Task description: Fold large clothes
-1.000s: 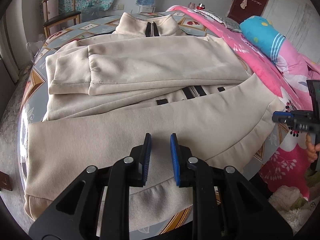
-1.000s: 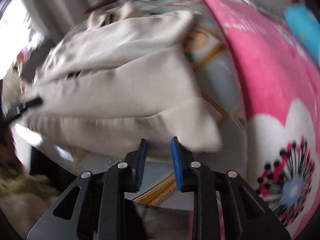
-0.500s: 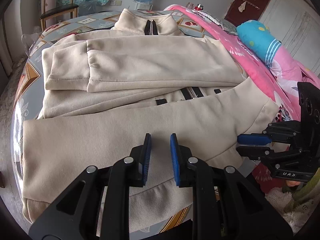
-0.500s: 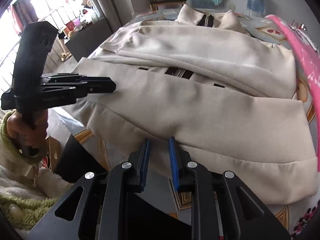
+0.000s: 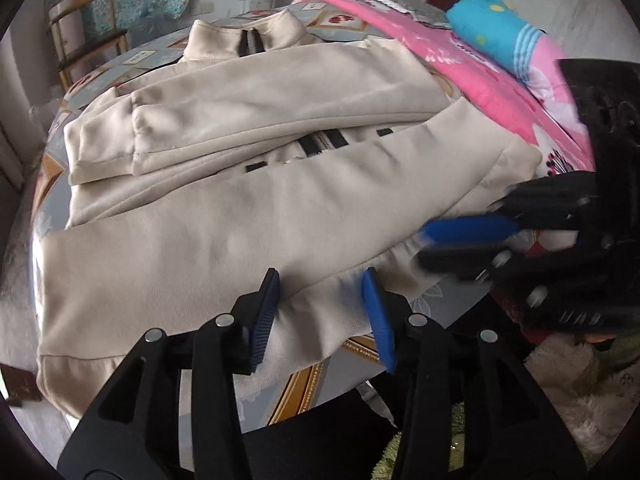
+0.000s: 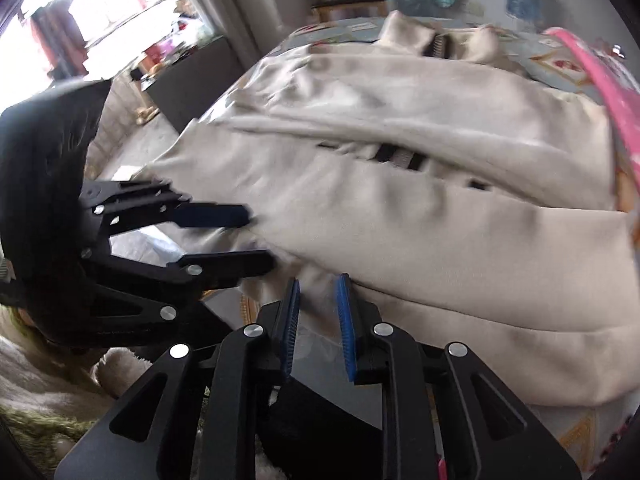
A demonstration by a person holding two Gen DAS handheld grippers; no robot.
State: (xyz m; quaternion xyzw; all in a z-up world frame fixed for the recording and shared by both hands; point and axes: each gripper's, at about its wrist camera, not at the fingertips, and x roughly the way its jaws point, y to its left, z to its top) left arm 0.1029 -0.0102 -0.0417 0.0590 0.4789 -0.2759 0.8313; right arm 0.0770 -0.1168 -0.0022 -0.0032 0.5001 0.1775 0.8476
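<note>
Jacket place: the big cream jacket (image 5: 256, 216) lies flat on the bed (image 5: 304, 384), right in front of both grippers. Its 2 sleeves are folded across the front. The collar (image 5: 244, 36) is at the far end and the bottom hem (image 5: 320, 320) is at the near end.

Left gripper: the left gripper (image 5: 320, 316) has its jaws apart, and they have just been opening. The hem sits between the blue pads, but the pads do not squeeze it.

Right gripper: the right gripper (image 6: 318, 320) has its jaws a little apart, and they have just been opening too. The hem edge is just ahead of its tips. Nothing is pinched.

Both together: the 2 grippers are near each other on the same stretch of hem, the right one just to the right of the left one.

What could go wrong, 1: they may bump, because they are so close.

What could go wrong, 2: a gripper may grab only the top layer, so the fold comes out crooked.

What could go wrong, 3: lifting the hem fast may make the folded sleeves slide off.

What could go wrong, 4: the pads may also nip the bed cover under the hem.

Writing: none I can read. The pink blanket (image 5: 460, 68) beside the jacket shows only pictures.
</note>
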